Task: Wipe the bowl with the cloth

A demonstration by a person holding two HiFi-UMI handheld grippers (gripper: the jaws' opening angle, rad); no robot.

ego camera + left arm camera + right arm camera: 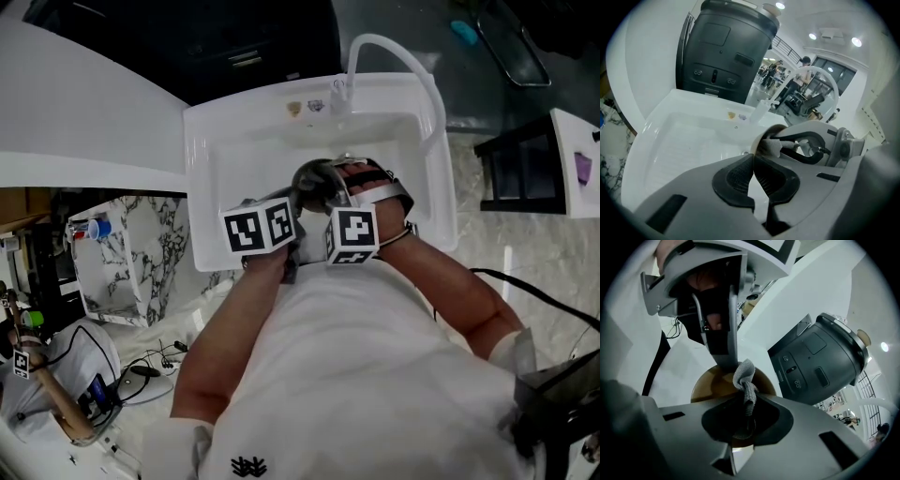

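My left claw (753, 159) is clenched, pads pressed together at the tips on the rim of the brown bowl (314, 178). That keeps the bowl tilted in the air over the middle of the white sink (195, 187), a little toward the near edge. My right claw (746, 401) is clamped on the grey cloth (745, 376). The cloth's bunched end sticks out past the pads and sits against the inside of the bowl, just beside the left claw's fingers.

The two claws are crowded together over the basin, their marker cubes almost side by side in the head view. The white arched faucet (380, 40) rises from the sink's far edge and curves toward the right edge, above and behind the bowl. A big dark grey machine (724, 51) stands beyond the far edge. A marble-patterned box (150, 248) sits off the sink's left edge, and a dark stand (520, 173) is well off to the right.
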